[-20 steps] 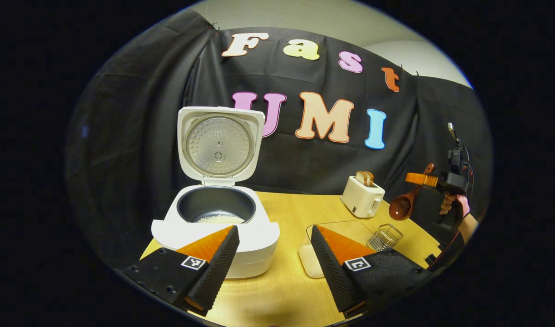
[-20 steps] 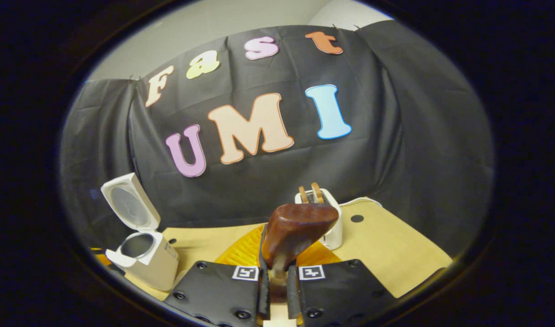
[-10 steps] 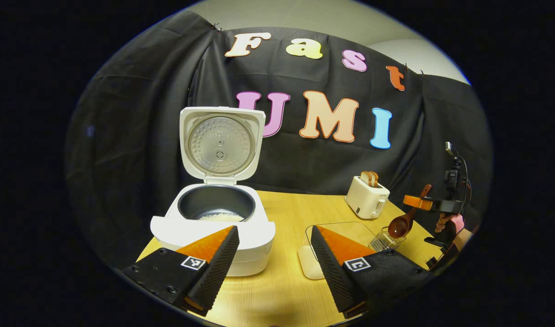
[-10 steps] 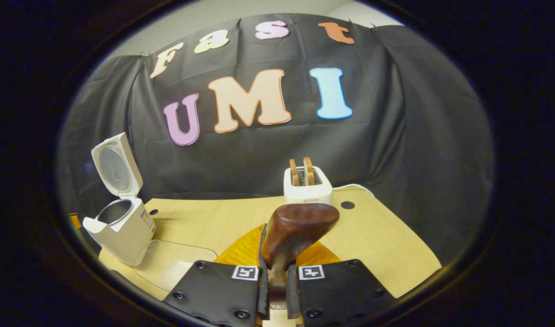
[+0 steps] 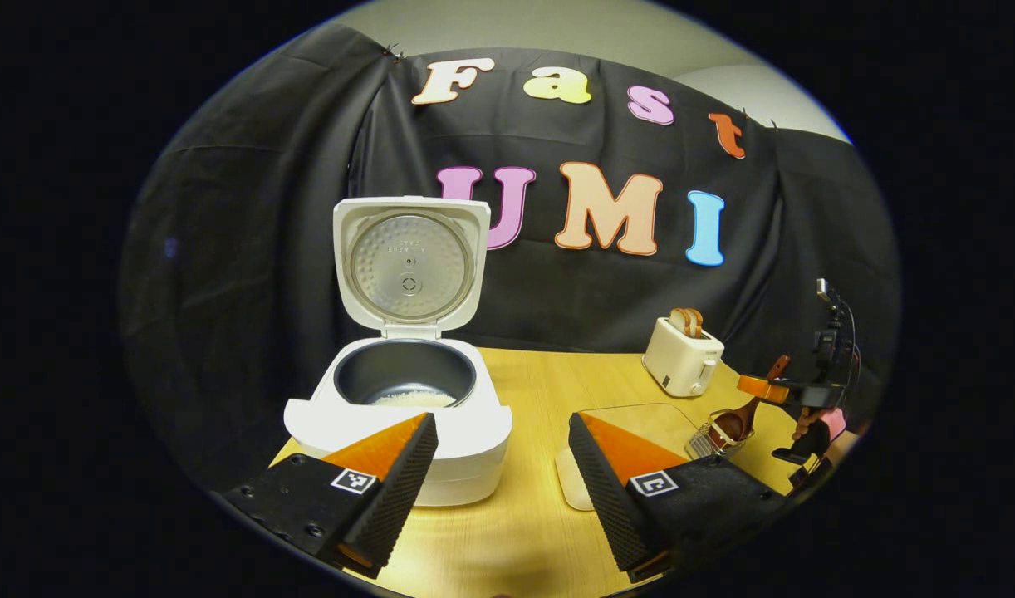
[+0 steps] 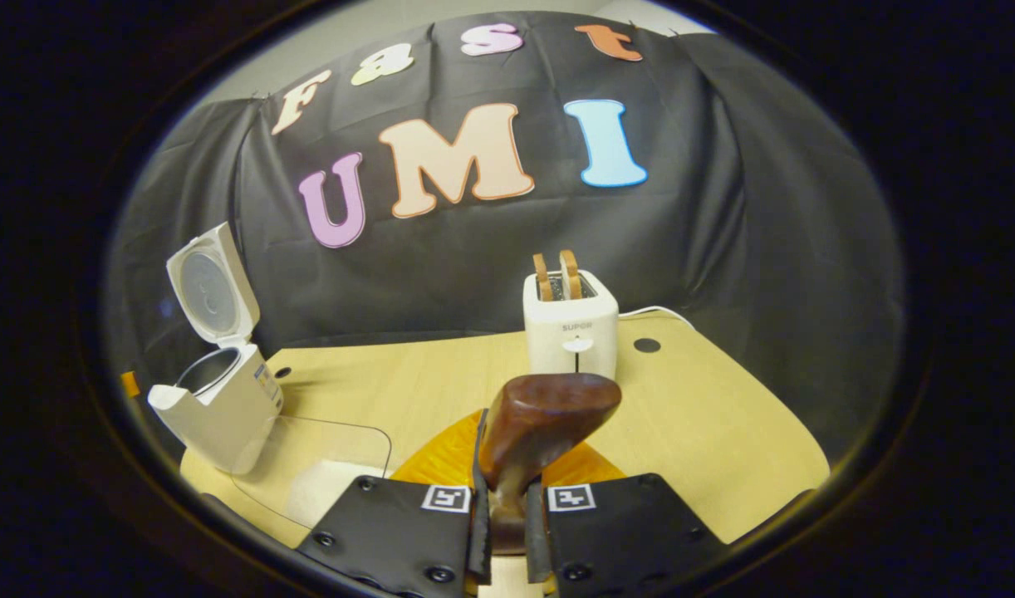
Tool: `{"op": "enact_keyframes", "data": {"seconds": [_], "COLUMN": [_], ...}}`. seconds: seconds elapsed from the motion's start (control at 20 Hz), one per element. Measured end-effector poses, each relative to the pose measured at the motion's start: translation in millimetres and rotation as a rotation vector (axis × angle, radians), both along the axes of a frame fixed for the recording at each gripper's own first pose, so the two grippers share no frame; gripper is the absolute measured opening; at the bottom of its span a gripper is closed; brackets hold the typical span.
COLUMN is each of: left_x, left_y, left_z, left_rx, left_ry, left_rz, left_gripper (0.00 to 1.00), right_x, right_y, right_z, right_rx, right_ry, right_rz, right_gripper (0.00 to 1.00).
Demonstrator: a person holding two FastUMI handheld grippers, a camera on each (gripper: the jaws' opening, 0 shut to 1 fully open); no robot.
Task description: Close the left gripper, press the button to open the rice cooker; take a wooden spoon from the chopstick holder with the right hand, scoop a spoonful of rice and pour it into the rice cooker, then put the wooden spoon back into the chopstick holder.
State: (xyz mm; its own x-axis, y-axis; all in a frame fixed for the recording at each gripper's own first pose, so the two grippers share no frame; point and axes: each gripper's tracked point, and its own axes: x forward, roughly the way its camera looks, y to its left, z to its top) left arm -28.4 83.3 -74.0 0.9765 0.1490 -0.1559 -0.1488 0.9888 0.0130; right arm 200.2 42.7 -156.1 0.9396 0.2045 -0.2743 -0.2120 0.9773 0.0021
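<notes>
right gripper view: right gripper (image 6: 503,519) clamps wooden spoon (image 6: 541,423), bowl forward-up; left gripper (image 5: 499,465) apart.

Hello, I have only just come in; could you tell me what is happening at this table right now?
A person is working with two handheld grippers. The right gripper is shut on the handle of a dark brown wooden spoon, whose bowl sits at the small wire chopstick holder near the white toaster. The left gripper hangs open in front of the white rice cooker, whose lid stands up, with some rice in the pot.
</notes>
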Motion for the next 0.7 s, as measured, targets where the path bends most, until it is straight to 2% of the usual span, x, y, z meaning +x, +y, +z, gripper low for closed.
{"op": "enact_keyframes", "data": {"seconds": [0.2, 0.35, 0.4, 0.7], "left_x": [5.5, 9.9, 11.8, 20.1], "left_y": [-0.9, -1.9, -1.5, 0.2], "left_z": [2.3, 4.3, 5.7, 15.9], "left_rx": [0.001, -0.001, -0.003, -0.020], "left_ry": [-0.002, -0.006, -0.008, -0.031], "left_rz": [-0.010, -0.021, -0.025, -0.037], "left_gripper": [0.95, 0.94, 0.94, 0.94], "right_x": [-4.2, -7.6, -8.0, -23.7], "right_y": [-4.8, -9.2, -9.6, -19.5], "right_z": [-2.4, 2.2, 8.1, 45.5], "right_rx": [0.029, 0.046, 0.060, 0.074], "right_ry": [0.016, 0.015, 0.004, -0.064], "right_rz": [-0.003, -0.022, -0.022, -0.039], "right_gripper": [0.25, 0.36, 0.34, 0.88]}}
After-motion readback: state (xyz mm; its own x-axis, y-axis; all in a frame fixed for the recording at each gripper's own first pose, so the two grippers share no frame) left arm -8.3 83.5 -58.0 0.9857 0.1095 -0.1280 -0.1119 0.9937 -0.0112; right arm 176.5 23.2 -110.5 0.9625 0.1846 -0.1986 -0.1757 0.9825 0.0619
